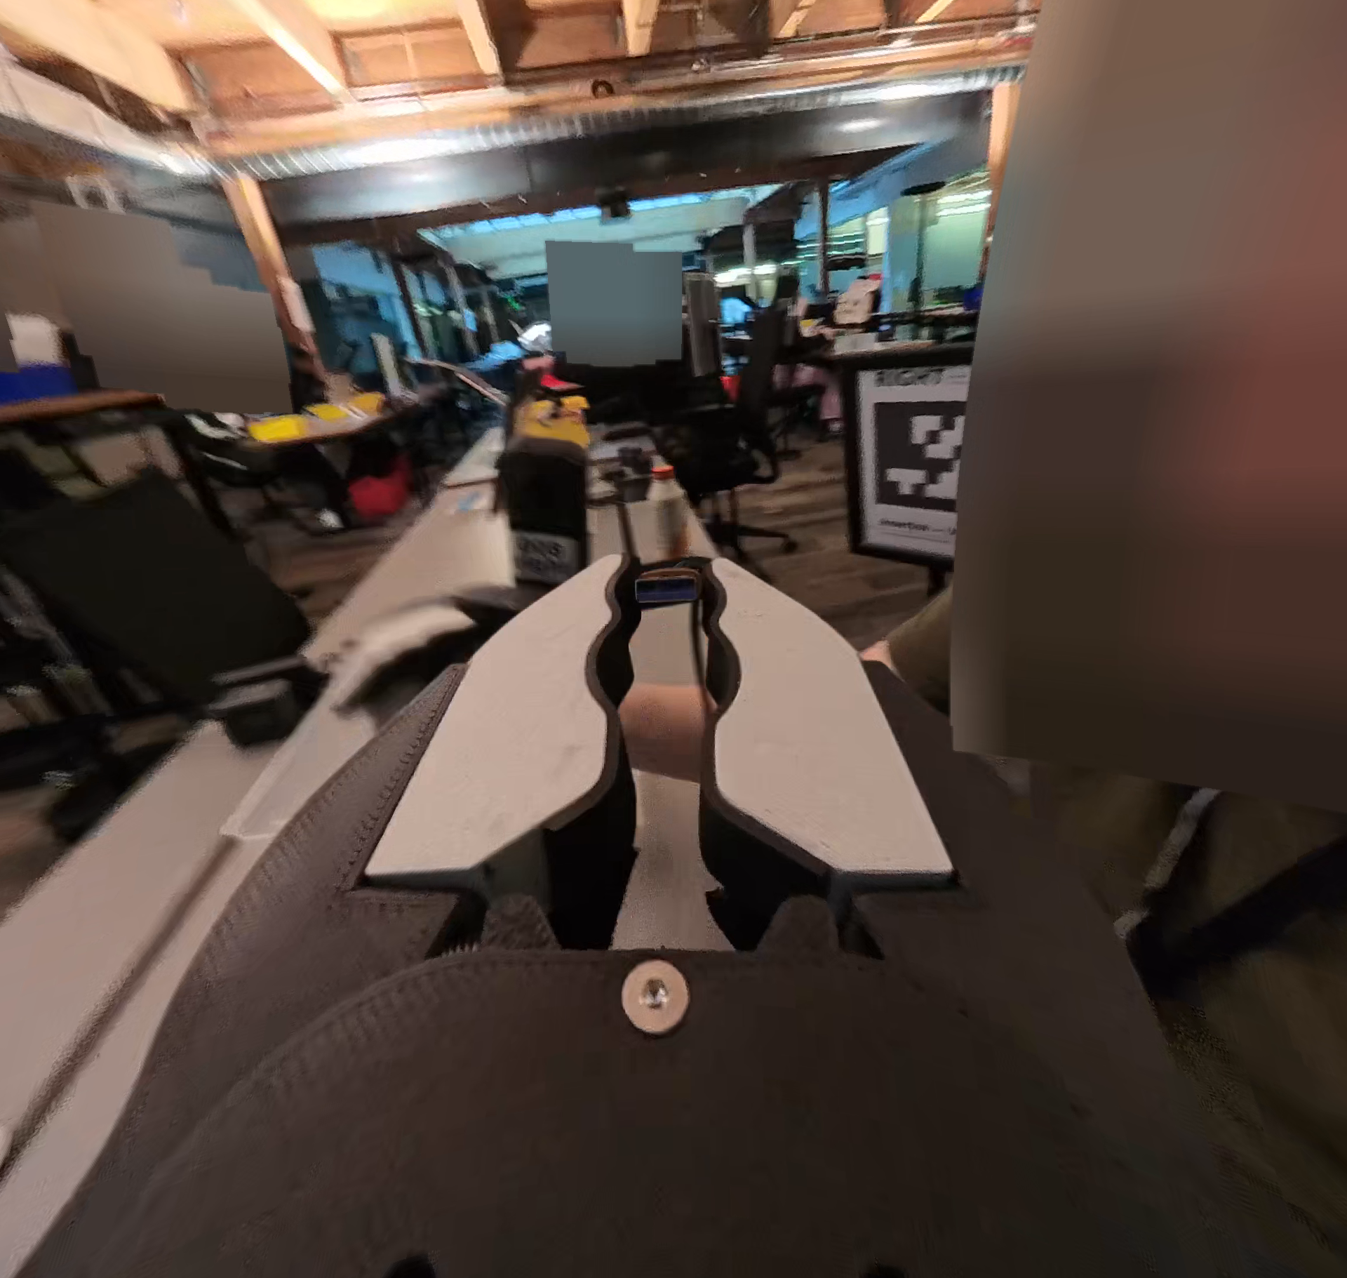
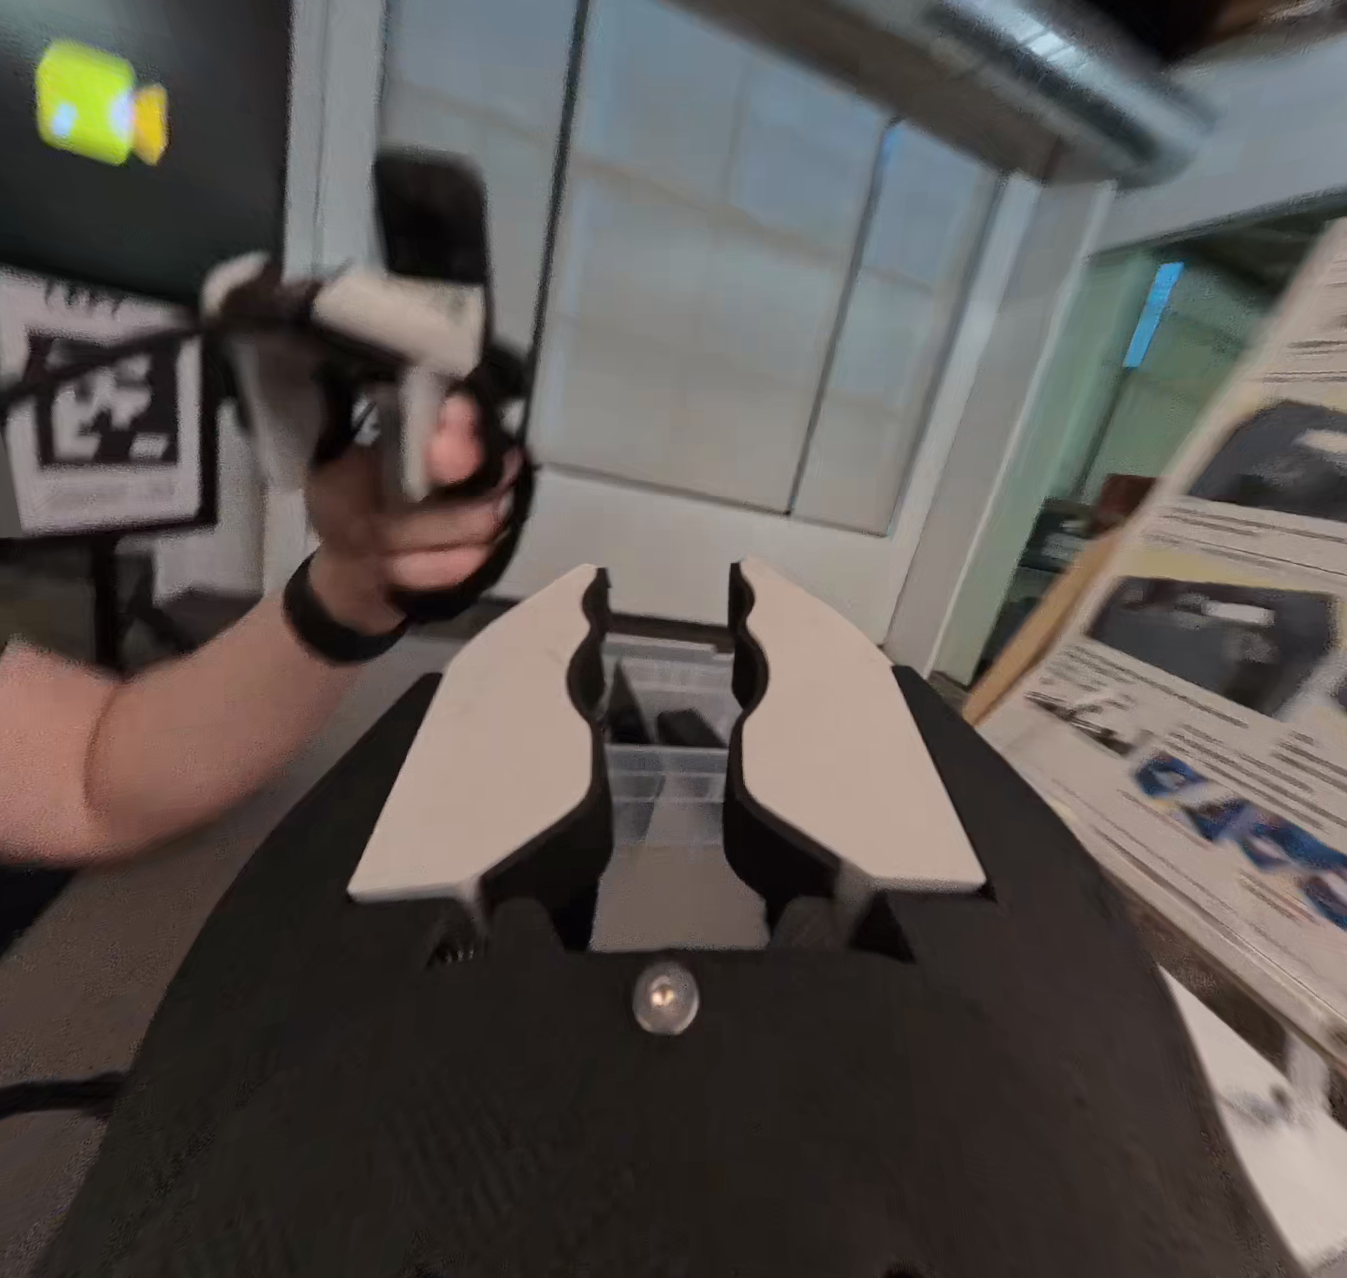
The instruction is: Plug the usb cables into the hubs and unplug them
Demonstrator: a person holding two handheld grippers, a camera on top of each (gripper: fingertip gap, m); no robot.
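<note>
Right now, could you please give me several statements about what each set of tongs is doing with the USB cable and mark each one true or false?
1. The left tongs grip a USB plug at their tips. True.
2. The USB plug has a red insert. False: it is blue.
3. The right tongs hold a cable. False: they are open and empty.
4. A clear plastic bin shows between the right tongs' fingers. True.
5. The person's left hand is bare at the wrist. False: a dark band sits there.
</note>
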